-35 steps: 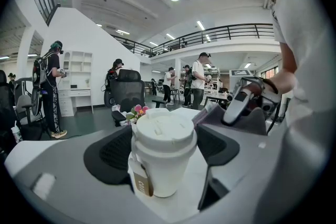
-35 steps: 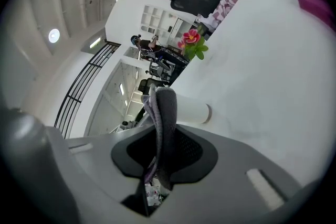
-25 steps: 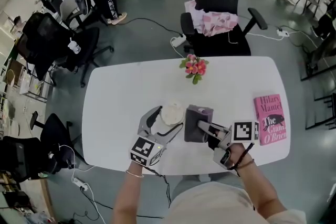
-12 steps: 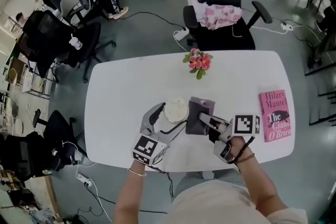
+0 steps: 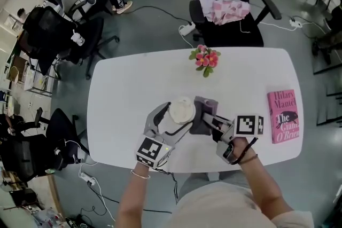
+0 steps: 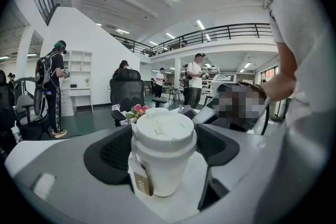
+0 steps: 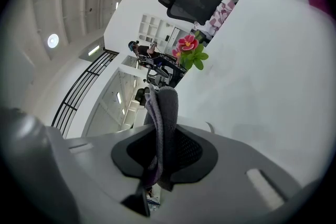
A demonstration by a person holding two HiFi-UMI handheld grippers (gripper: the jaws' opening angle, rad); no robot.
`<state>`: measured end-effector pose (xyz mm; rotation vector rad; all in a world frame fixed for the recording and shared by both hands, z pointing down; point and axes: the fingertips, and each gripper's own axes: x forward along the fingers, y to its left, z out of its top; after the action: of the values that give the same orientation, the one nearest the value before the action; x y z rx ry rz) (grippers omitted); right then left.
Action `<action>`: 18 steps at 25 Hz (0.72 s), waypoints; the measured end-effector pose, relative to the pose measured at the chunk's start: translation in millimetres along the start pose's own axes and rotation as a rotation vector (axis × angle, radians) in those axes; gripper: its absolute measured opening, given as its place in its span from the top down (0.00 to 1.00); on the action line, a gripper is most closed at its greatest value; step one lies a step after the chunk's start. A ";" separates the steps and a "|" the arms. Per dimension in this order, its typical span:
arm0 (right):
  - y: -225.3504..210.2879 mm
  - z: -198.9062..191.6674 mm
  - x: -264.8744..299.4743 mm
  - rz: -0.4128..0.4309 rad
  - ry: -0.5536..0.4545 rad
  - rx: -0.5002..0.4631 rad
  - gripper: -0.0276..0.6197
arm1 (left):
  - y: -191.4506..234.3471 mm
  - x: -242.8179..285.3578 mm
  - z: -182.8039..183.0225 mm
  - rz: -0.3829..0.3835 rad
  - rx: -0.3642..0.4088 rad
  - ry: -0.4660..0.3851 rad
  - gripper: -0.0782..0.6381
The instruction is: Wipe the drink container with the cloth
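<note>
Pinching cloth (image 7: 161,128), right gripper (image 5: 206,122) seemingly touches left gripper's (image 5: 172,119) held cup (image 6: 163,157).

Upright white lidded cup (image 5: 181,109) just beside a draped grey-purple cloth (image 5: 207,105)

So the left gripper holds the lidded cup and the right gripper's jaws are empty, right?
No. The left gripper does hold the cup, but the right gripper is not empty: its jaws are shut on the grey cloth, as the right gripper view shows.
</note>
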<state>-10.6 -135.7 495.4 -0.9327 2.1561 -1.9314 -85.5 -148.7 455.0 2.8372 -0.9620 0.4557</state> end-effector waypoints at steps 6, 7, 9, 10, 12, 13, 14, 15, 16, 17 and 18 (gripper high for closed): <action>-5.4 -0.3 4.1 -0.021 0.013 -0.029 0.85 | -0.3 -0.9 0.3 0.001 -0.004 -0.001 0.35; -6.0 -0.5 4.9 -0.025 0.016 -0.033 0.85 | -0.5 -1.2 1.1 0.001 -0.002 -0.001 0.35; -7.7 -1.2 6.7 -0.030 0.022 -0.035 0.85 | -0.7 -1.6 1.8 0.001 -0.006 0.002 0.35; -9.0 -1.6 7.6 -0.032 0.024 -0.035 0.85 | -1.0 -1.7 1.6 0.003 -0.013 0.004 0.35; -12.1 -1.7 9.5 -0.035 0.026 -0.036 0.85 | -1.0 -1.0 0.6 0.003 -0.013 0.004 0.35; -13.5 -1.6 10.3 -0.037 0.027 -0.036 0.85 | -0.9 -0.6 0.3 0.002 -0.008 0.002 0.35; -14.9 -1.8 11.0 -0.040 0.029 -0.035 0.85 | -0.9 -0.6 0.3 0.002 -0.008 0.002 0.35; -16.2 -2.1 11.6 -0.042 0.031 -0.035 0.85 | -1.0 -0.9 0.6 0.003 -0.014 0.004 0.35; -17.3 -2.4 12.2 -0.044 0.033 -0.034 0.85 | -1.1 -1.2 1.1 0.004 -0.018 0.005 0.35; -18.5 -2.6 12.7 -0.046 0.035 -0.034 0.85 | -1.0 -1.2 1.7 0.004 -0.014 0.004 0.35; -19.7 -2.6 13.2 -0.047 0.037 -0.034 0.85 | -0.9 -0.8 2.0 0.002 -0.007 0.001 0.35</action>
<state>-15.2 -140.2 518.4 -0.9695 2.2134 -1.9550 -85.1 -147.9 452.8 2.8294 -0.9647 0.4530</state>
